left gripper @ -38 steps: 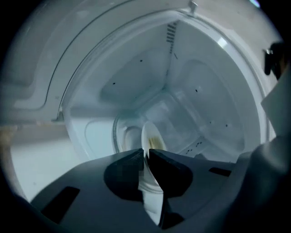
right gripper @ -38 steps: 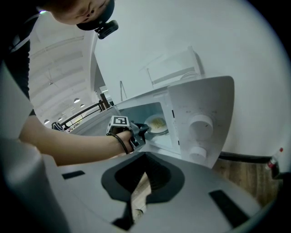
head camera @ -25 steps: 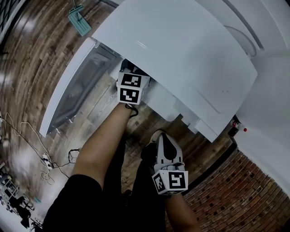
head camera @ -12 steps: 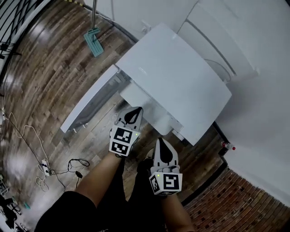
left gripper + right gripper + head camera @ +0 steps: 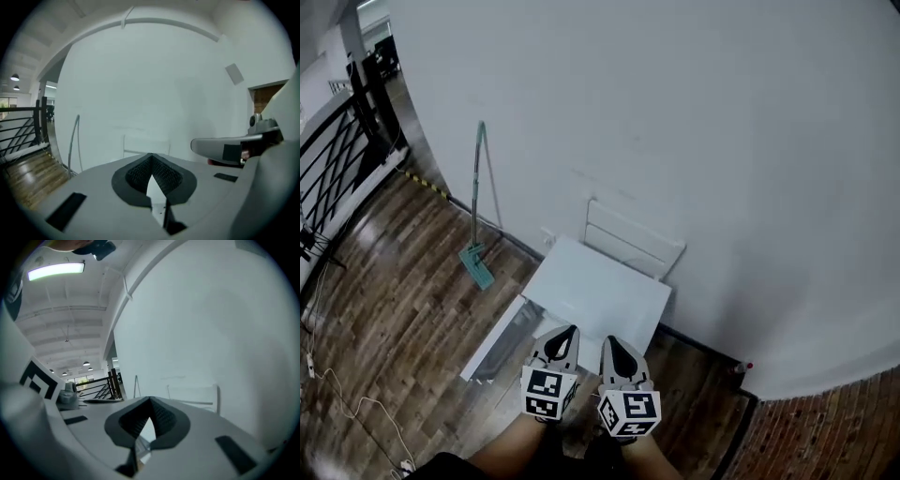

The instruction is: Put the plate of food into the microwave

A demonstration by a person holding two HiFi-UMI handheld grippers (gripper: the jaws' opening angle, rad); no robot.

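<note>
Head view now looks down from standing height: my left claw (image 5: 564, 332) and right claw (image 5: 611, 342) sit side by side at the bottom edge, well above the white box (image 5: 600, 291) on the wooden floor (image 5: 384, 309). A second ago I was bent close over that box, left claw at its open front and right claw hanging back by my leg. Half a second ago both were already clear of it. So I judge the reach into the box is finished and I have stood up and drawn back. Both claws are pressed together with nothing between the pads, as each claw's own view shows against the bare wall (image 5: 694, 112). The plate of food shows in no view; whether it sits inside the box, which I take for the microwave, I cannot tell. The door (image 5: 492, 342) of the box hangs open on its left side, so if the plate is in, shutting it is what remains. A mop (image 5: 475, 253) leans on the wall beside the box, and a railing (image 5: 328, 169) has come into view at far left
</note>
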